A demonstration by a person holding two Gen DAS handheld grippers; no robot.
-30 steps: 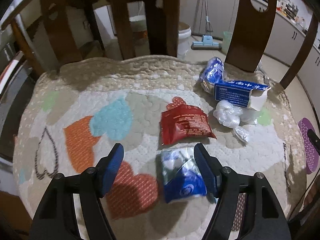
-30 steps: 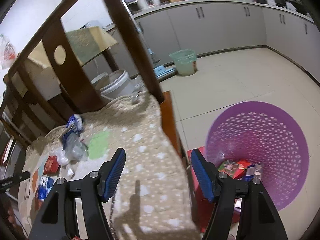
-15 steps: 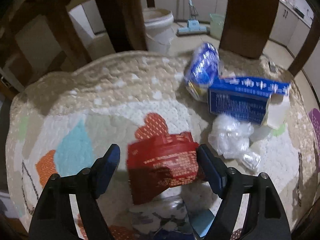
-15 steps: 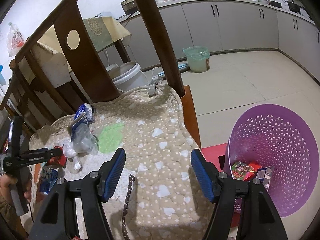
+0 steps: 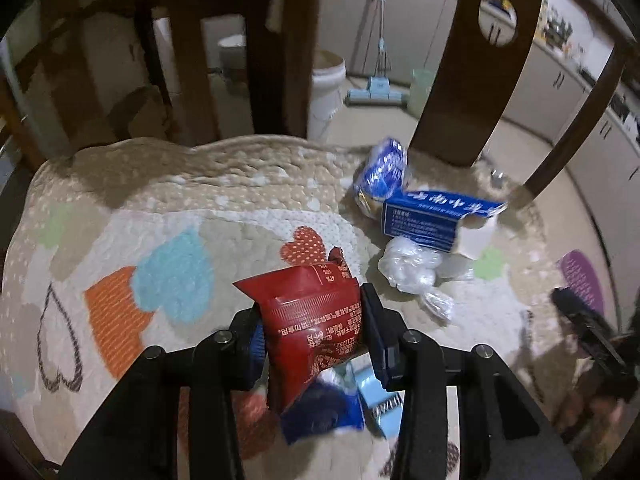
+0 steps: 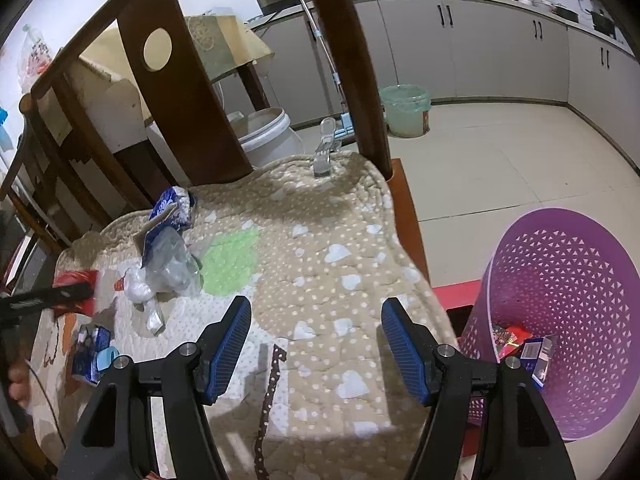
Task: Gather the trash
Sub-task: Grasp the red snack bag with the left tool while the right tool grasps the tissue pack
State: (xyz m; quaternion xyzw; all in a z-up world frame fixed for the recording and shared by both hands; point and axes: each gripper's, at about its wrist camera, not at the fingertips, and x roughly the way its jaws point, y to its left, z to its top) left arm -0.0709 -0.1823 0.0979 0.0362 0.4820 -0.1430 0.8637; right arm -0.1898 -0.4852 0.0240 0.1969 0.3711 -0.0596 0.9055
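Note:
My left gripper is shut on a red snack wrapper and holds it above the quilted chair cushion. A blue and white packet lies on the cushion just below it. Farther right lie a blue carton, a blue foil wrapper and crumpled clear plastic. My right gripper is open and empty over the cushion's right side. The purple trash basket stands on the floor to its right with some trash inside.
Dark wooden chair backs rise behind the cushion. A white bucket, a green bin and a mop stand on the tiled floor. A clear clip sits at the cushion's back edge.
My left gripper moved forward past the blue packet, closed on the red wrapper and lifted it. My right gripper swung left from the basket to over the cushion and stays open.

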